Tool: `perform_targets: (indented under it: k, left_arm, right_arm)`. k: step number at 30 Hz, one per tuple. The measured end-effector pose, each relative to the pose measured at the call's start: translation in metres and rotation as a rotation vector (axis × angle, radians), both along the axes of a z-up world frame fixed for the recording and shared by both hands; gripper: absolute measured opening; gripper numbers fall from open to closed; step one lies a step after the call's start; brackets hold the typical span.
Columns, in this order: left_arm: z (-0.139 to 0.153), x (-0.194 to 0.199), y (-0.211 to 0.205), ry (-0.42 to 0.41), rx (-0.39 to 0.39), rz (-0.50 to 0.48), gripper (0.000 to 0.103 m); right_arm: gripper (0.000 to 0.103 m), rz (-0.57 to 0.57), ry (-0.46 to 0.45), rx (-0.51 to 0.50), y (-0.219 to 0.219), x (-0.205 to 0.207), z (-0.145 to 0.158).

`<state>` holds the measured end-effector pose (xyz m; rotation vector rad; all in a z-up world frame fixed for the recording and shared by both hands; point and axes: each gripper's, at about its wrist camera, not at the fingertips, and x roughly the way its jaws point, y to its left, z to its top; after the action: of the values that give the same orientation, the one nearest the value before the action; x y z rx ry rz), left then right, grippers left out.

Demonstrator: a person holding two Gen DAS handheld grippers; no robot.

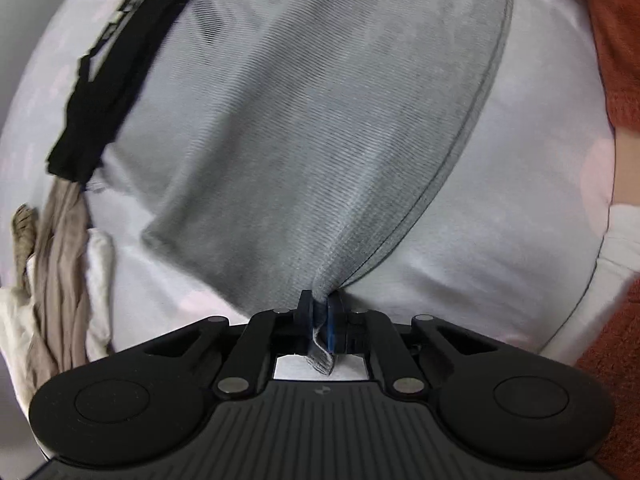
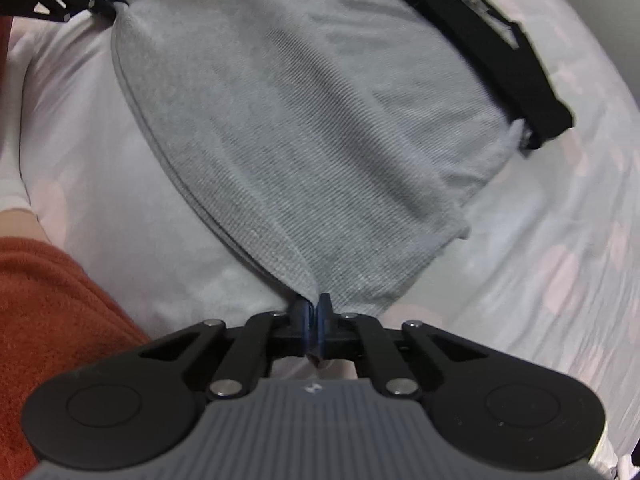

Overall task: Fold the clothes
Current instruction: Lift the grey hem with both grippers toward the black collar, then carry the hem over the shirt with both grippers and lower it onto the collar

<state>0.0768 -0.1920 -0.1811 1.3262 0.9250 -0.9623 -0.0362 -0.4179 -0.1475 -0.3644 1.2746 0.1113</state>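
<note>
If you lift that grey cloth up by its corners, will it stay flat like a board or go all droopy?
Probably droopy. The grey cloth bunches into a soft pucker where the left tongs pinch it, so it looks floppy. Between them and the right tongs it would likely sag. Its ribbed knit looks grippy rather than slippery, so it should not slide out easily.

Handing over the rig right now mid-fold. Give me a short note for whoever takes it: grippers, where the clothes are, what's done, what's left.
Left gripper: shut on one near corner of the grey garment.
Right gripper: shut on the other near corner of the same hem.
Garment lies spread on the pale bedsheet, black waistband at the far end.
Beige and cream clothes are bunched at the left.
Done: both corners gripped.
Left: probably carry the hem over to the waistband, then smooth.
</note>
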Motion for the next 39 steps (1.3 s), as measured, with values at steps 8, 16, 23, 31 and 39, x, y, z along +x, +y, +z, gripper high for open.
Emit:
perform_targets:
  k: [8,16,23,31,39]
  left_arm:
    - [0.073,-0.004,-0.010,-0.099,-0.149,0.047,0.004]
    - [0.124,-0.040,0.004,-0.185,-0.212,0.003,0.004]
    - [0.143,-0.066,0.015,-0.229,-0.238,-0.028,0.004]
    - [0.164,-0.092,0.028,-0.255,-0.257,-0.056,0.003]
    - [0.187,-0.123,0.041,-0.234,-0.249,-0.094,0.003]
  right_arm:
    - [0.004,-0.035,-0.158,0.001,0.002,-0.033,0.058]
    - [0.004,-0.015,-0.254,-0.043,0.023,-0.051,0.105]
    - [0.004,0.021,-0.289,-0.085,0.038,-0.076,0.127]
    - [0.003,0.032,-0.297,-0.097,0.048,-0.102,0.144]
    - [0.003,0.054,-0.299,-0.115,0.063,-0.130,0.169]
